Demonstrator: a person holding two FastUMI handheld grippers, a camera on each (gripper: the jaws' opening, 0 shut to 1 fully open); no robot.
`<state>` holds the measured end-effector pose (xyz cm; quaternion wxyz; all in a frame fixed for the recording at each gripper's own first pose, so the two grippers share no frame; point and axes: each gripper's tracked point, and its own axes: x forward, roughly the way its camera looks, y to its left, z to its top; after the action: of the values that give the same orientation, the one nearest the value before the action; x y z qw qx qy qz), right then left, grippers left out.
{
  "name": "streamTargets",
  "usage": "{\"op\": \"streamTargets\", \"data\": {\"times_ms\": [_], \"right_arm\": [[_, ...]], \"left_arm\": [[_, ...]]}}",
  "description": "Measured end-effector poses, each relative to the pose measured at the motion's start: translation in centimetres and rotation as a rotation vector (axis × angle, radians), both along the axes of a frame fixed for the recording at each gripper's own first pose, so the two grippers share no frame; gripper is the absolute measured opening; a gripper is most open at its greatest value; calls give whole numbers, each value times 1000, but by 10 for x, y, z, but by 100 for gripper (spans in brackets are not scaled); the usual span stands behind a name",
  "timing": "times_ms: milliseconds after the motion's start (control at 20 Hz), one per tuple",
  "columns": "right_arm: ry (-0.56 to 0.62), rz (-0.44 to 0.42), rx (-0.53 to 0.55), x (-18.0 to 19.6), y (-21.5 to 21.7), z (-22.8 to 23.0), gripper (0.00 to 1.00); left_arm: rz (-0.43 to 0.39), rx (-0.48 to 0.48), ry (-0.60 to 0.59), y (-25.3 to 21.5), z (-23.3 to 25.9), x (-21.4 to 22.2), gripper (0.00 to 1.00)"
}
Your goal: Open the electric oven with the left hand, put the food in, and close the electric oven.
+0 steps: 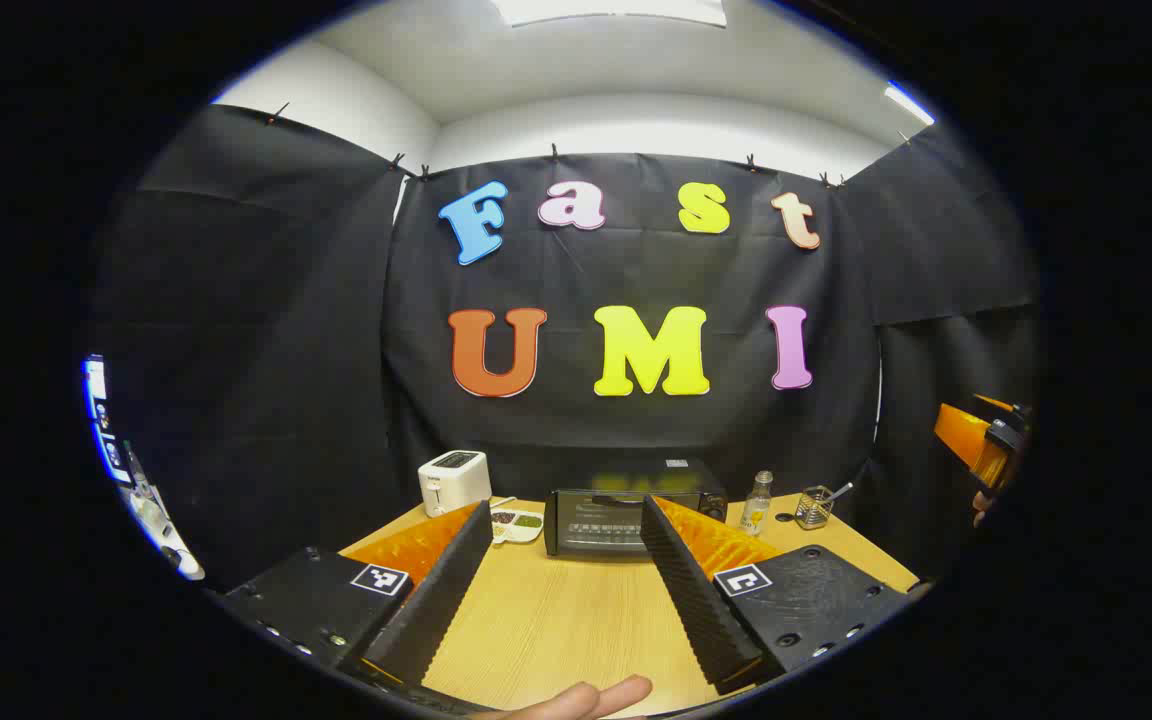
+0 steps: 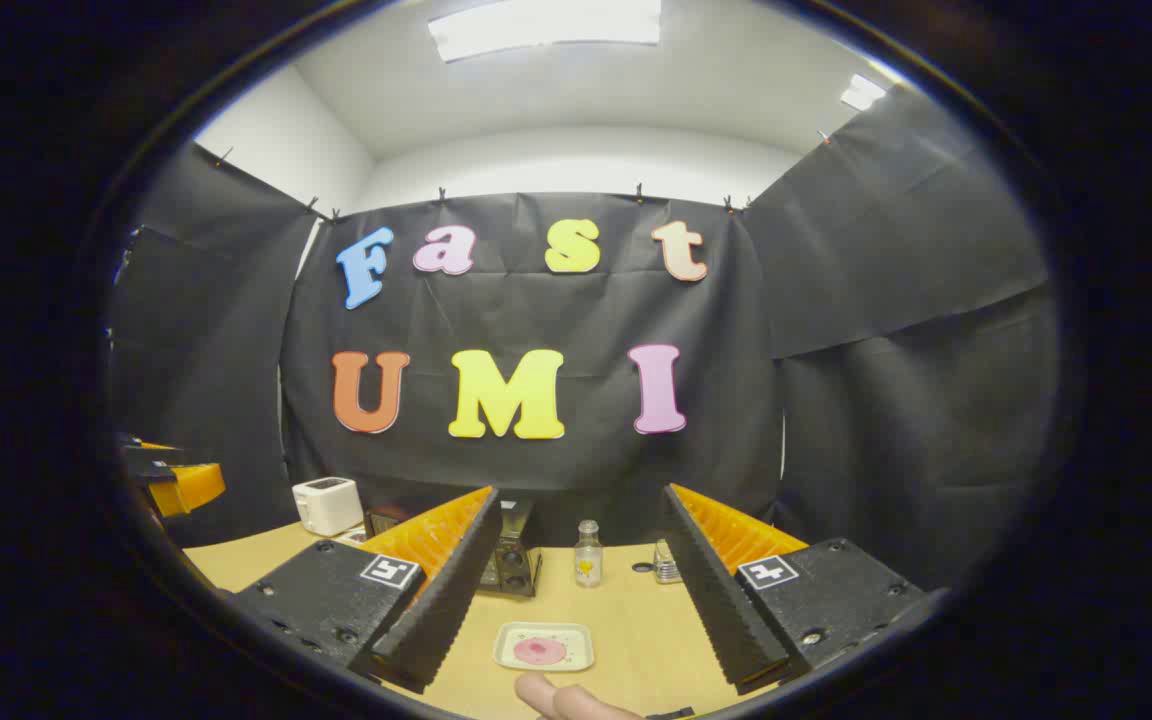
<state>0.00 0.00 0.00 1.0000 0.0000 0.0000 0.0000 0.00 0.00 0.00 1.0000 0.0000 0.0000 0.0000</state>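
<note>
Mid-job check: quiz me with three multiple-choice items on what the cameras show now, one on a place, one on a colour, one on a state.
1. Where is the toaster relative to the electric oven in the left gripper view?
A. To its left
B. To its right
C. On top of it

2. What colour is the food on the small plate?
A. Green
B. Pink
C. Yellow

3. How is the oven door?
A. Open flat
B. Removed
C. Closed

Answers: 1 A, the toaster stands left of the oven on the table. 2 B, a pink round piece lies on the plate. 3 C, the door sits upright against the oven front.
</note>
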Motion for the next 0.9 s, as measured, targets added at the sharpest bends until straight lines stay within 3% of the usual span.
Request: {"op": "streamTargets", "data": {"times_ms": [350,700,900], "right_arm": [[-4,-6,-6,-6,-8,4,100],[-23,5,6,-3,-8,6,100],[-33,18,22,8,-5,7,100]], "left_arm": [[-2,-18,-29,12,8,-1,95],[40,29,-21,20,0,2,95],[10,32,11,7,-9,12,95]]}}
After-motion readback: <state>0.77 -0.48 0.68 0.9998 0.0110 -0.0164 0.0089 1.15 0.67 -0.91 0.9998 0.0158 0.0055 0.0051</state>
